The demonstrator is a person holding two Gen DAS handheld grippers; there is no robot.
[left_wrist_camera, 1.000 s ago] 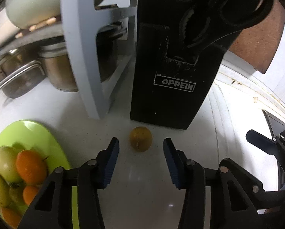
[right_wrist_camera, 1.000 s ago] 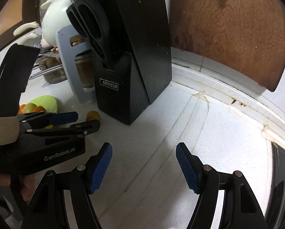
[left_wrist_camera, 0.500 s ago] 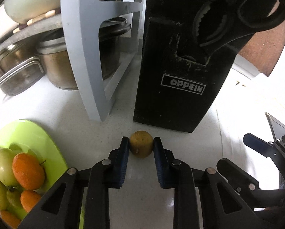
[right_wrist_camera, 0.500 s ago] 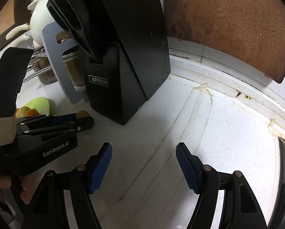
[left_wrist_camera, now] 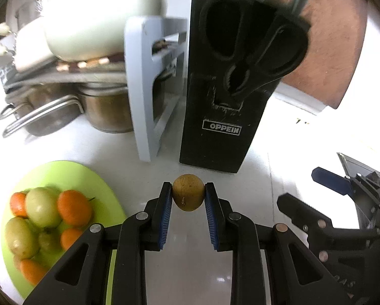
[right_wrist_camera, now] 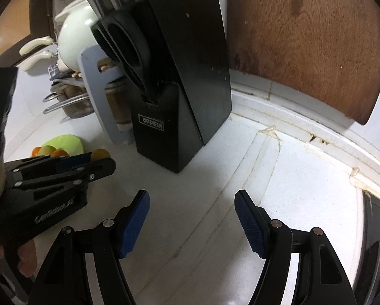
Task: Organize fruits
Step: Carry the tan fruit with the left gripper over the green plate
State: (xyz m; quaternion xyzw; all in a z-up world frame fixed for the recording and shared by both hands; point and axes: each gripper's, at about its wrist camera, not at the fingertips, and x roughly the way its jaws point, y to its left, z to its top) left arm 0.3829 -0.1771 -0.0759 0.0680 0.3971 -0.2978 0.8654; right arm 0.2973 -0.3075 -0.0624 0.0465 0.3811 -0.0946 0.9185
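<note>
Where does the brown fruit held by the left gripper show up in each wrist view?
Left wrist view: the brown fruit sits centre frame, clamped between the left gripper pads, in front of the knife block.
Right wrist view: the brown fruit peeks out at left, at the left gripper's tips, beside the green plate.
Shared landmark: the knife block with its OPPEIN label.

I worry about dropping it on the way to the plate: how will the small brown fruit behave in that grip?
The brown fruit is round and pinched only at its sides by the left gripper, so it may pivot or slip out. It looks small, so probably light. If dropped on the smooth white counter, it would likely roll, perhaps toward the knife block.
</note>
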